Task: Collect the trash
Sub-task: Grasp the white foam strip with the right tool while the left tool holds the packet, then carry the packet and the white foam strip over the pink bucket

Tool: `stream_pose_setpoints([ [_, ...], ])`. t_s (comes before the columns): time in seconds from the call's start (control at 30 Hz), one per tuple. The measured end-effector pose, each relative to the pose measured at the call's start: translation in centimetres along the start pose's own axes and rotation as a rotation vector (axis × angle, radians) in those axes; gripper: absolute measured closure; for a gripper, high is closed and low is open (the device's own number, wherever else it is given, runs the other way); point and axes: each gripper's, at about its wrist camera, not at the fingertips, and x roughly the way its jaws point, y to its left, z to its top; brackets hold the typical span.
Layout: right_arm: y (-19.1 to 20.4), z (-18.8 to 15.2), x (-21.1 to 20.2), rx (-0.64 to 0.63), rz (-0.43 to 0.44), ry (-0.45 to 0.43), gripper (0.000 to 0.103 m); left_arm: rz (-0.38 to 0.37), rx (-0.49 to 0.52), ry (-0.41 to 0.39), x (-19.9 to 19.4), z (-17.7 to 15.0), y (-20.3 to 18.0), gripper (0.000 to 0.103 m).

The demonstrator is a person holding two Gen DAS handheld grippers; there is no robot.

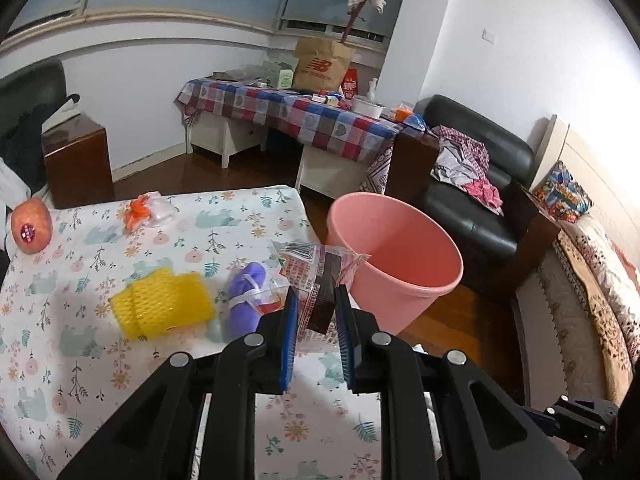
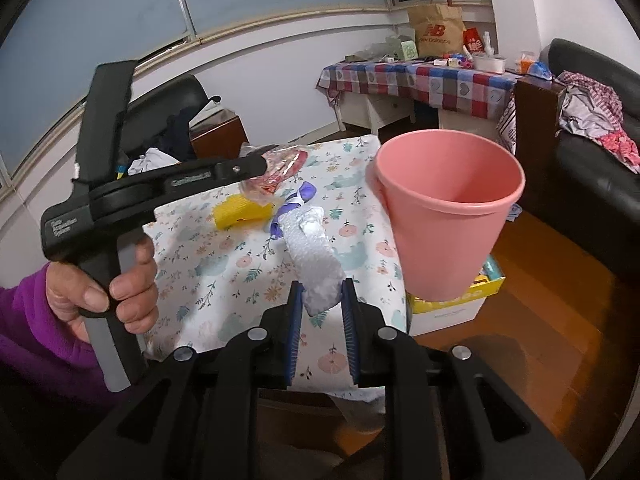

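Pink bin (image 1: 394, 264) stands right of table (image 1: 80, 360). Left gripper (image 1: 316, 320) pinches clear printed wrapper (image 1: 316, 264); right gripper (image 2: 320, 312) clamps white foam strip (image 2: 316, 268). Carry step; next, reach over rim, release both.

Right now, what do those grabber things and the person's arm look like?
Each tool is black plastic with two fingers lined in ribbed blue pads and round silver pins at the joints: the left tool, the right tool. Seen from the right wrist, the left one has a pistol-style handle with small pale lettering. The sleeve is bright purple.
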Motion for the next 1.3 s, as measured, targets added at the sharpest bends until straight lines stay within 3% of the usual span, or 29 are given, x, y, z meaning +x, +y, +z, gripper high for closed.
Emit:
stream_pose_setpoints([
  [0.23, -1.0, -0.4, -2.1, 0.029, -0.021, -0.038, 0.083, -0.002, -0.003, -0.019, -0.4, 0.1, -1.1, 0.086],
  [0.67, -2.0, 0.7, -2.8, 0.071, -0.036, -0.102, 0.083, 0.004, -0.022, -0.036, -0.8, -0.4, 0.7, 0.086],
  [1.0, -5.6, 1.6, -2.4, 0.168, -0.062, -0.149, 0.083, -0.001, -0.044, -0.037, -0.5, -0.9, 1.0, 0.086],
  [1.3, -9.2, 3.9, -2.2, 0.207, -0.107, -0.195, 0.083, -0.032, -0.003, -0.044, 0.7, 0.2, -1.2, 0.086],
])
